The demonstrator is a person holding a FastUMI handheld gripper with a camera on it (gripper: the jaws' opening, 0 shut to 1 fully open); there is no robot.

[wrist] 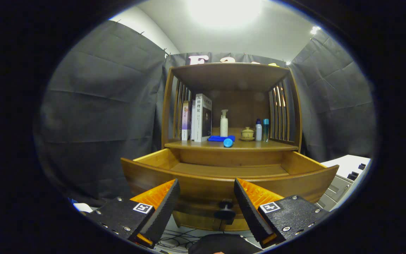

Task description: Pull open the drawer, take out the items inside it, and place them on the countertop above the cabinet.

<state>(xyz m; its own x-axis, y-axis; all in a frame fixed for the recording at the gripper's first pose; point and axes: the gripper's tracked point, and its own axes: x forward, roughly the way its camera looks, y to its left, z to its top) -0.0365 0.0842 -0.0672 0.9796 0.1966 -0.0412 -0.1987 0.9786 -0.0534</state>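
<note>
warm brown wood: a small cabinet (229, 141) against the black cloth wall, drawer (224, 178) pulled well out toward the camera, curved front panel nearest, floor of the drawer bare where visible. dark round knob (225, 209) on the drawer front, sitting in the gap between the fingers, touched by neither. gripper (206, 197) spread wide, black pads with orange backing, holding nothing, fingertips just short of the drawer front and level with its lower half. on the countertop (259, 145) above the drawer, under the upper shelf: upright books (197, 118) at one end, then a white pump bottle (224, 123), a blue cylinder (228, 142) lying at the front edge with a flat blue item (217, 138) just behind it, a small lidded tan pot (247, 133), and two slim bottles (262, 129) side by side near the slatted side. cables (174, 236) on the floor below the cabinet.
</note>
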